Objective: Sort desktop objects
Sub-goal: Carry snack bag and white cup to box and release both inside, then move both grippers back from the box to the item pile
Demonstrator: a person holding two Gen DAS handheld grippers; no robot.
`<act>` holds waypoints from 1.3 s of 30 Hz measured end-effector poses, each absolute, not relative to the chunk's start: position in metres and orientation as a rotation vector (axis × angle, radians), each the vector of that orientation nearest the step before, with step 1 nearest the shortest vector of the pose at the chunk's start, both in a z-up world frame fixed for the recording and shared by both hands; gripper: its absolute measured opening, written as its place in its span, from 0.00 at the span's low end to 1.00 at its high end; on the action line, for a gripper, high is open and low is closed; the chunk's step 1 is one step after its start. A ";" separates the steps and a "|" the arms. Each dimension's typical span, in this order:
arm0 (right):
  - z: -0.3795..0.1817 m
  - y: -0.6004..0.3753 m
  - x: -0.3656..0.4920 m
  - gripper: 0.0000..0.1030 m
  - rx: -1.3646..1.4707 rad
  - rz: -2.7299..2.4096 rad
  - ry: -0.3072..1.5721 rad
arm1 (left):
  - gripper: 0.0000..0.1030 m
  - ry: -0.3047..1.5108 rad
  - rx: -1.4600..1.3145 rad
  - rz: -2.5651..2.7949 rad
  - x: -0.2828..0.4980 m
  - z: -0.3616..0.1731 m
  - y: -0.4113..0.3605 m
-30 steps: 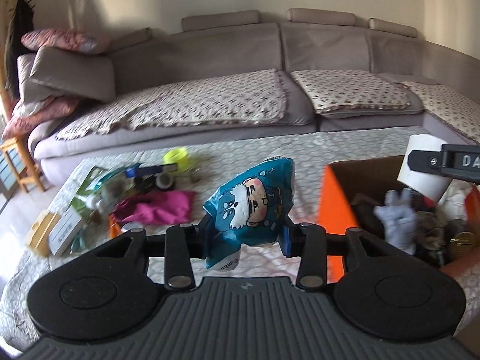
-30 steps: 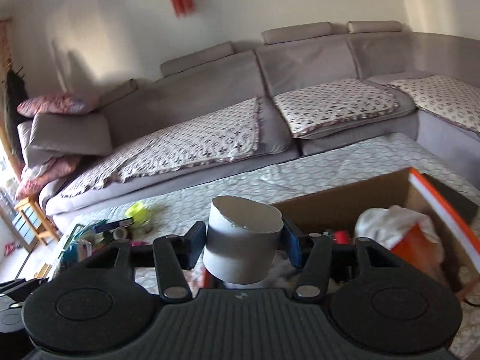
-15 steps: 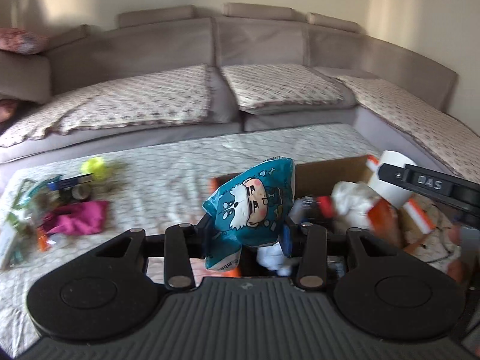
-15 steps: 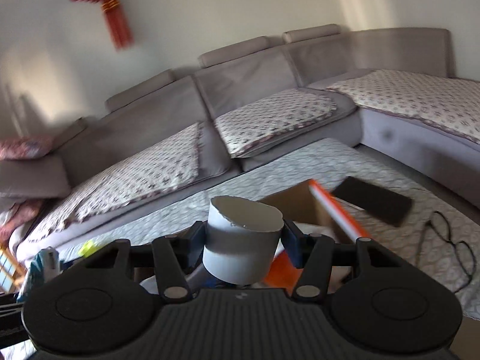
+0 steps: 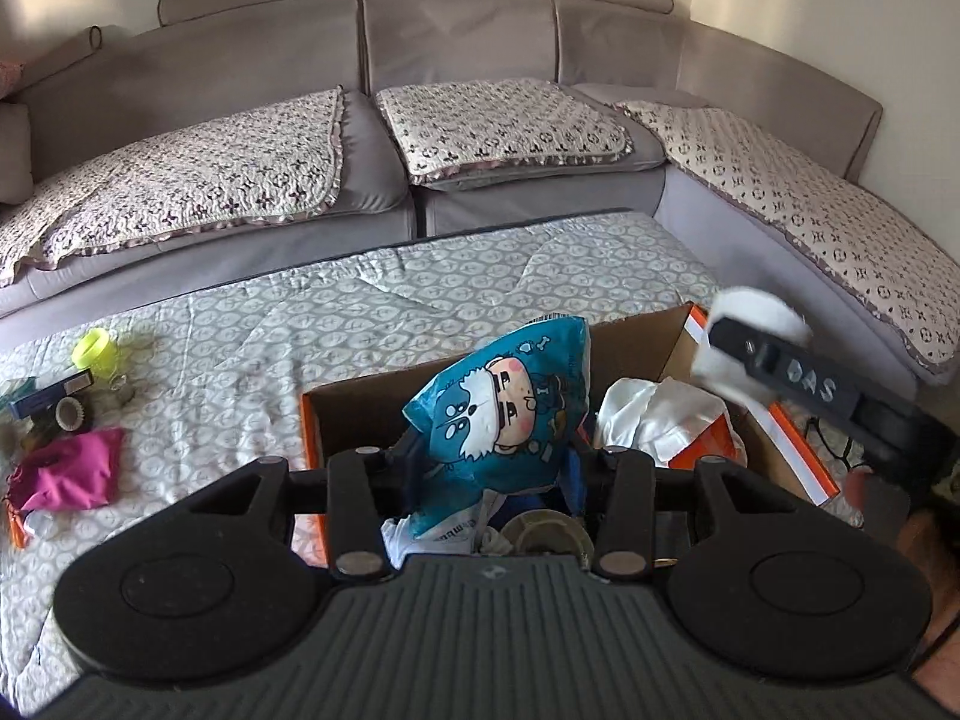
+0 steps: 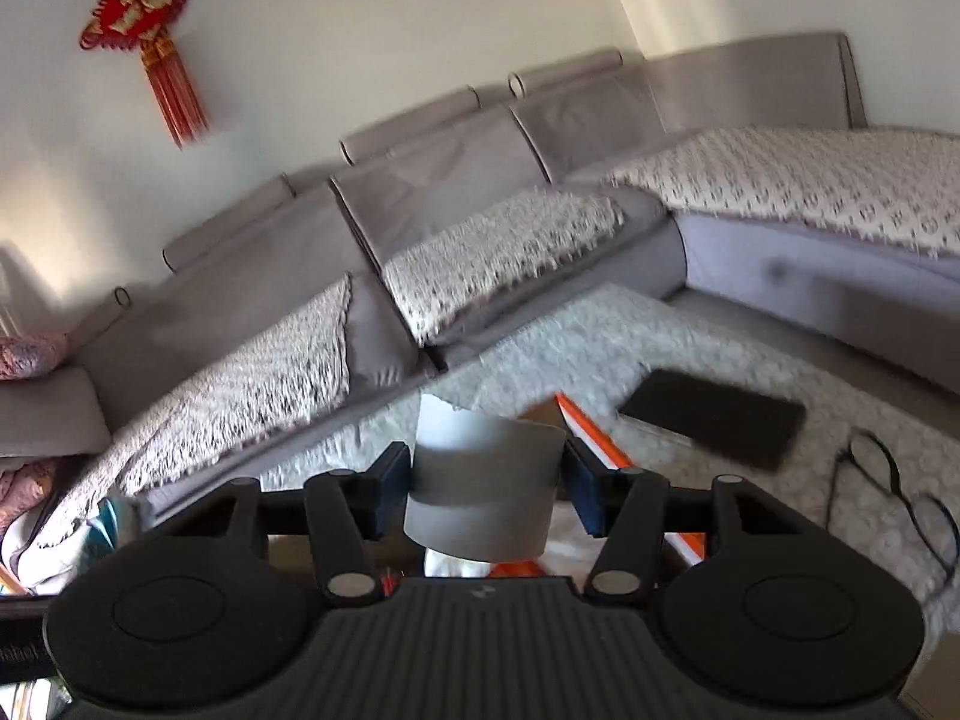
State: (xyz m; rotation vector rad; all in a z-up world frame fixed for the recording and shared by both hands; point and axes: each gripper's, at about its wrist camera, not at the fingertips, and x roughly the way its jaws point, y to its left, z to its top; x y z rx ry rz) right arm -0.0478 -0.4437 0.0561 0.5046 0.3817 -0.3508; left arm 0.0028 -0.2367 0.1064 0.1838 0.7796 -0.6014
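Observation:
My left gripper (image 5: 495,471) is shut on a blue snack bag with a cartoon face (image 5: 504,414) and holds it over the open cardboard box (image 5: 354,408), which holds white cloth and other items. My right gripper (image 6: 483,489) is shut on a white paper roll (image 6: 483,498) above the same box's orange edge (image 6: 591,435). The right gripper and its roll (image 5: 753,324) also show at the right in the left wrist view, over the box's right side.
On the quilted table cover (image 5: 420,312) at the left lie a pink pouch (image 5: 72,474), a yellow-green tape ring (image 5: 93,351) and small boxes. A black flat object (image 6: 714,417) and a black cord (image 6: 894,498) lie right of the box. A grey sofa (image 5: 456,96) curves behind.
Both grippers have swung to the right with their loads. The left one went from beside the box to over it. The right one moved toward the box's right edge.

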 end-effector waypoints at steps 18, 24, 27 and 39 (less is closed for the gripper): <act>0.039 -0.440 -0.021 0.56 0.486 -0.318 0.420 | 0.51 0.858 0.210 -0.659 0.028 0.094 -0.246; 0.035 -0.432 -0.014 0.65 0.458 -0.332 0.454 | 0.62 0.905 0.228 -0.660 0.035 0.093 -0.250; 0.037 -0.426 -0.017 0.82 0.437 -0.349 0.442 | 0.75 0.906 0.238 -0.663 0.036 0.090 -0.248; 0.045 -0.427 -0.028 0.92 0.494 -0.359 0.385 | 1.00 0.900 0.202 -0.670 0.035 0.099 -0.235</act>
